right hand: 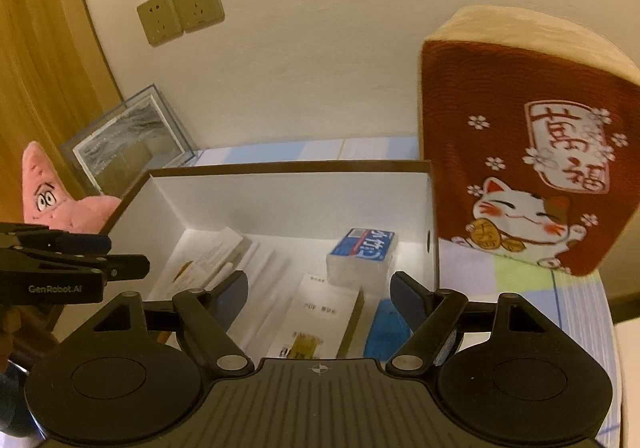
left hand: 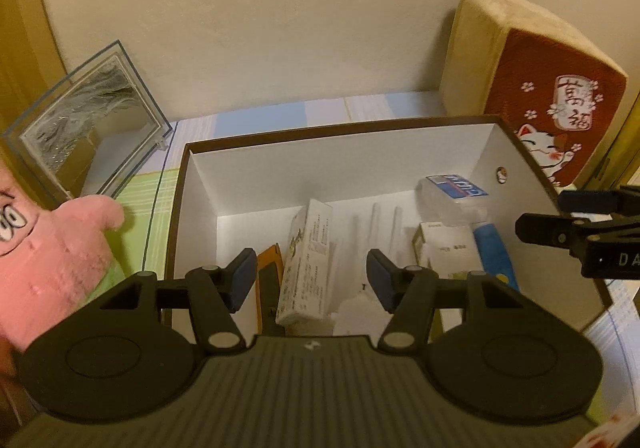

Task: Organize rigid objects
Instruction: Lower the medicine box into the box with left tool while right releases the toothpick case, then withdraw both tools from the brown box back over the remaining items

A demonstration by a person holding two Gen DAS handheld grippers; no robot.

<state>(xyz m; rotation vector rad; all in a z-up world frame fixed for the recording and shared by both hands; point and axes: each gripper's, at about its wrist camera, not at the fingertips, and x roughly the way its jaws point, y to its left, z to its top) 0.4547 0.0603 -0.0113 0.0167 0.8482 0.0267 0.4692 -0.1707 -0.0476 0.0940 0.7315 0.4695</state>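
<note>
Right now both black two-finger grippers hover over the open white cardboard box with a brown rim (left hand: 208, 183), which sits on a pastel checked cloth (right hand: 516, 272) against the wall. The left gripper (left hand: 311, 276) has its blue-padded jaws spread apart with nothing between them; below it a tall white printed carton (left hand: 306, 260) leans inside the box, with an orange flat item (left hand: 268, 268) just beside it. The right gripper (right hand: 318, 292) is likewise released and empty, above a white labelled carton (right hand: 320, 320) lying on the box floor. Near that lie a blue-and-white wrapped pack (right hand: 362, 256) by the right wall and a blue plastic object (right hand: 384, 332) whose shape I cannot make out. Outside the box stand a pink star-shaped plush toy (right hand: 44, 195), a clear-framed grey picture (left hand: 92, 119) and a red lucky-cat cushion (right hand: 532, 151).
</note>
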